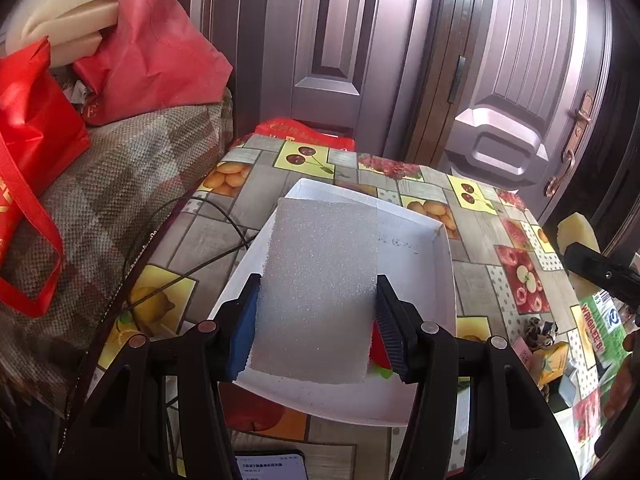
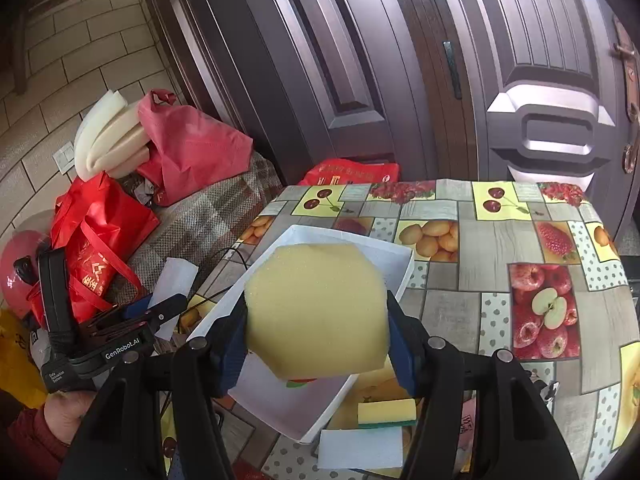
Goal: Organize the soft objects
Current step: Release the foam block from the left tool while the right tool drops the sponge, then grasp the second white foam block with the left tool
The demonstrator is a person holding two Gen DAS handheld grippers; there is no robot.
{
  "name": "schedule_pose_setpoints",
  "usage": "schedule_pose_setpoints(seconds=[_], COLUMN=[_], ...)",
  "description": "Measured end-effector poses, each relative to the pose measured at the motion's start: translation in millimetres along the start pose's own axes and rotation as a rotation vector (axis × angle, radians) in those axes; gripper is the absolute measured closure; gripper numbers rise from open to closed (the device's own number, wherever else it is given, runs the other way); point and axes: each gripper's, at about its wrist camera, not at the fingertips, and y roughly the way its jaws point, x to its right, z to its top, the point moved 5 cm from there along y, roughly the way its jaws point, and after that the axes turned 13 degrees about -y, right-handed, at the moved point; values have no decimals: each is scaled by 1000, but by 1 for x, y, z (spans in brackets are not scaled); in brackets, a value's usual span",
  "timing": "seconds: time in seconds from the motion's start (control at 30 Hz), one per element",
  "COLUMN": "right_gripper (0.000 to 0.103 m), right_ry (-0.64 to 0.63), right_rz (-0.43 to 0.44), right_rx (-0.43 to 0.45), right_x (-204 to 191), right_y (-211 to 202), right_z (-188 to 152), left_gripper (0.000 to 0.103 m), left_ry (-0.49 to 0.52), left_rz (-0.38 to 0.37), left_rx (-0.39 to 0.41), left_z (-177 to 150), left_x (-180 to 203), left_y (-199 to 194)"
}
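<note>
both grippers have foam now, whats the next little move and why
Probably lower the left gripper a little and release the white foam block into the white tray. The block is clamped between its pads and already hangs over the tray's bare floor, while the right gripper holds the yellow sponge over the same tray.

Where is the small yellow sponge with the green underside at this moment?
In the right wrist view, the yellow-green sponge lies on the fruit-patterned table, low in the frame, beside the white tray and just above a white foam piece.
</note>
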Motion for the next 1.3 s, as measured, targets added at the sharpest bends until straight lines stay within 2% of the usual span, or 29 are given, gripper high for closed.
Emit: schedule_pose_setpoints(seconds=[0.3,0.53,0.57,0.6,0.63,0.67,0.7,0.73,0.83,1.03,1.17,1.3], right_gripper=[41,38,38,34,20,13,4,0,0,0,0,0], right_ry=[33,13,18,21,22,25,24,17,6,44,40,36], right_rz=[17,22,21,25,30,30,24,13,-23,-38,-34,-36], right_rx=[-81,-111,-110,-111,-113,-105,-89,-73,-51,-33,-4,66], right_x=[-1,-8,-8,-8,-8,-8,-8,-7,-5,-4,-9,-8], right_y=[65,102,105,108,110,110,107,104,98,78,55,17], right_z=[-15,-15,-15,-15,-15,-15,-15,-15,-15,-24,-25,-24], left_gripper=[48,48,46,35,23,0,0,0,0,0,0,0], left_ry=[-5,-59,-75,-93,-111,-123,-129,-126,-125,-125,-117,-104], left_rz=[21,29,32,32,37,49,63,79,107,94,67,8], left_rx=[-46,-86,-86,-77,-65,-47,-21,-1,17,31,47,63], left_z=[-5,-2,0,1,3,5,7,8,6,0,-3,-8], left_x=[-4,-13,-14,-17,-21,-25,-28,-31,-35,-31,-24,-14], left_y=[38,60,62,63,62,61,59,57,54,41,26,7])
